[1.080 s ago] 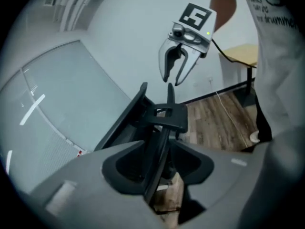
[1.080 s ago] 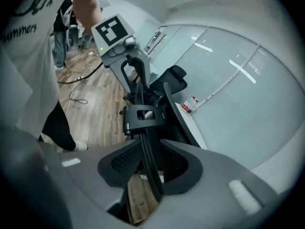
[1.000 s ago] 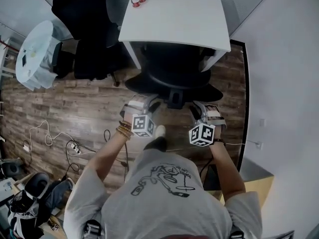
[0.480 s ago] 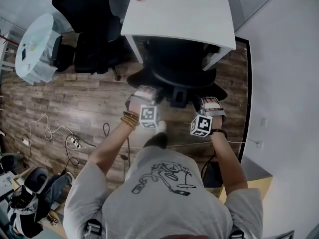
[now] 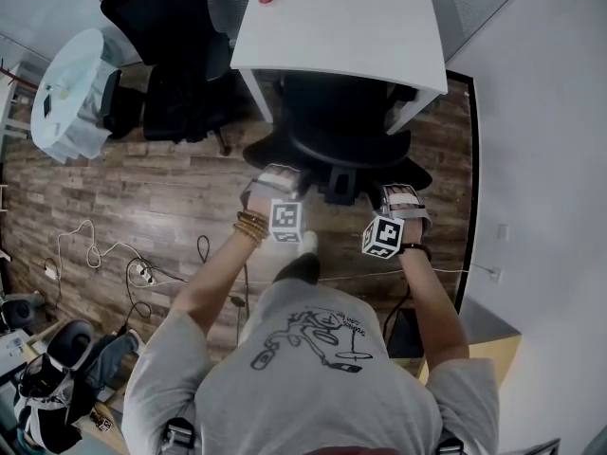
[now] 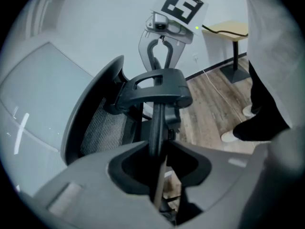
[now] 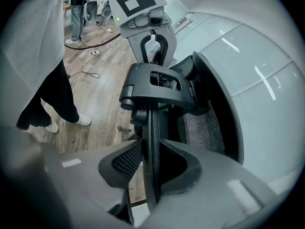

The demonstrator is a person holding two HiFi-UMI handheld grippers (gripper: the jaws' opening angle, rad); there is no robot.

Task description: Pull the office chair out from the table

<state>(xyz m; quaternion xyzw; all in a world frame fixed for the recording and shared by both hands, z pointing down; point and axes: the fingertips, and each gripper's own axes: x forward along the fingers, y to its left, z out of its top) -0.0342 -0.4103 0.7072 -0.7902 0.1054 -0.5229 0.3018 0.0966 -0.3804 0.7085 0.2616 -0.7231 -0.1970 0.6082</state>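
Jaws of the left hand-held gripper (image 6: 158,151) and of the right hand-held gripper (image 7: 153,151) have just been closing, and each pair is now clamped on the thin top rim of the backrest (image 7: 151,120), one near each end. This rim runs from left to right, both hands equally near. The office chair (image 5: 332,136) lies ahead of the grippers, its seat under the white counter (image 5: 341,27), so I judge the pull must go straight back toward the person.

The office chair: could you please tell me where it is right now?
Head view, top centre: the chair sits tucked under the white table, another black chair to its left.
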